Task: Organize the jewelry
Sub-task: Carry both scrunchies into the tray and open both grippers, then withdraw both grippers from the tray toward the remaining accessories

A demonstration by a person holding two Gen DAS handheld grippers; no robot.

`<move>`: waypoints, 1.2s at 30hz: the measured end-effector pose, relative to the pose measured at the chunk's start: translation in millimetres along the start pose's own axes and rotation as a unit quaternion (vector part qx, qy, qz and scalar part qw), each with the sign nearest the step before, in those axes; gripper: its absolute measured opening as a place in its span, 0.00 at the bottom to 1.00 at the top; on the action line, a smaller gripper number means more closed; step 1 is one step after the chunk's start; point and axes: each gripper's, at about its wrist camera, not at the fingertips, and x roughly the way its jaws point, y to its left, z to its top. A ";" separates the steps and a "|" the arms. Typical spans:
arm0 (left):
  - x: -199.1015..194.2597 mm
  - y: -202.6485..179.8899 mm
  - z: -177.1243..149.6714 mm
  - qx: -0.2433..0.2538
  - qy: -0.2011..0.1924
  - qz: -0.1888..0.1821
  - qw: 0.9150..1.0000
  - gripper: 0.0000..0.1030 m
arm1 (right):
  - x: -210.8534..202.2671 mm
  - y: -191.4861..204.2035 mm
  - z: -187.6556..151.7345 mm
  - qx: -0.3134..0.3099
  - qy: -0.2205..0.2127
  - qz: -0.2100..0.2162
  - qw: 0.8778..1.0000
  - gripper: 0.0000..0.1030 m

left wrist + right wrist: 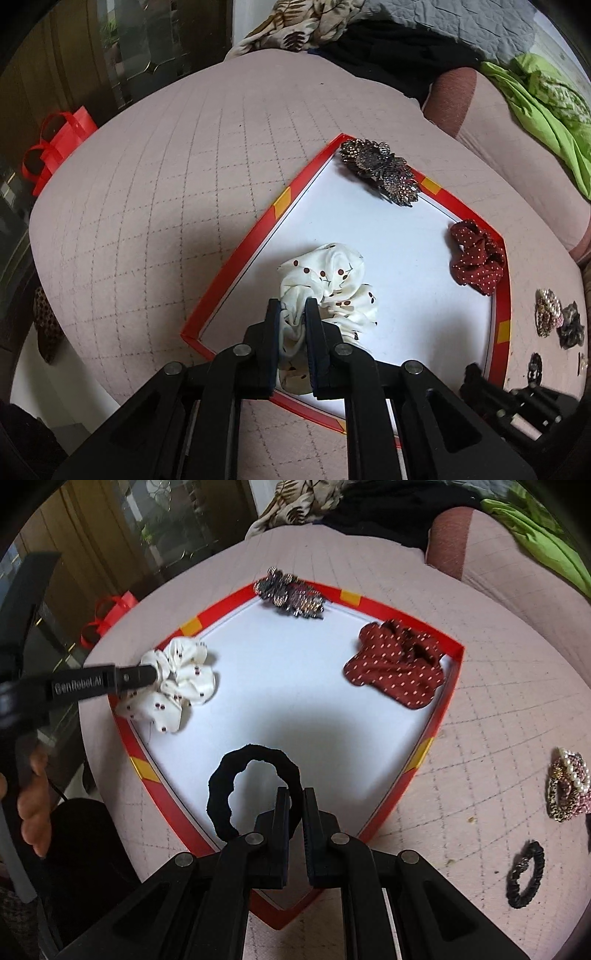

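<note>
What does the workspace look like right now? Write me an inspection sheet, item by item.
Surface: pink quilted cover with a red-rimmed white tray on it.
Job's things: in the tray, jewelled hair clip, red dotted scrunchie, white cherry-print scrunchie, black scrunchie.
Clutter: beaded bands and a black hair tie outside the tray.
Grippers: left gripper shut on the white cherry-print scrunchie; right gripper shut on the black scrunchie.
Cables: nothing seen.
Surroundings: red bag, green cloth.
</note>
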 end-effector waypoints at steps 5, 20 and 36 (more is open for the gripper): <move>-2.6 2.7 0.8 -0.021 0.002 -0.004 1.000 0.20 | -6.8 2.1 -3.4 -0.006 -0.011 -0.001 1.000 0.11; -75.5 -28.9 -9.6 -0.010 -0.048 -0.004 0.999 0.45 | -66.3 -25.2 -35.3 0.044 -0.054 0.013 0.997 0.33; -94.4 -157.3 -75.4 0.157 -0.077 -0.001 0.985 0.45 | -134.1 -104.1 -105.7 0.157 -0.097 -0.086 0.979 0.42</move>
